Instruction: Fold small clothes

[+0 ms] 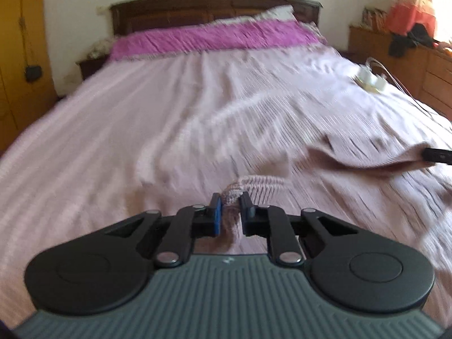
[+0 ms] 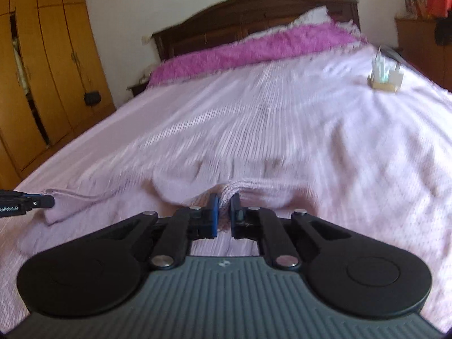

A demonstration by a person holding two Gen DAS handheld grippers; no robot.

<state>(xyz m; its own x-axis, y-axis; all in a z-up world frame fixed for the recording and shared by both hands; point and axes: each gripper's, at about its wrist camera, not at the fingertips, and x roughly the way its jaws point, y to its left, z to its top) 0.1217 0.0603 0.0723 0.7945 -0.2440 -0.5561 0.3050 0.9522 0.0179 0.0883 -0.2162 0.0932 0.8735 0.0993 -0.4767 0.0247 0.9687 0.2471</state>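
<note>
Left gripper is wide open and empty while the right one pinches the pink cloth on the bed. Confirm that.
Not right. The left gripper is not empty: the left wrist view shows it closed on a bunched edge of the pink cloth. The right gripper does pinch the cloth on the bed.

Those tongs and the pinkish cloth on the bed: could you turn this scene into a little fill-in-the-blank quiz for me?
1. Both the left tongs and the right tongs are shut on the pink ____.
2. The garment is held over a ____.
3. The blanket folded by the headboard is coloured ____.
4. The small white plug adapter lies on the bed's ____ side.

Missing words: garment; bed; purple; right
</note>
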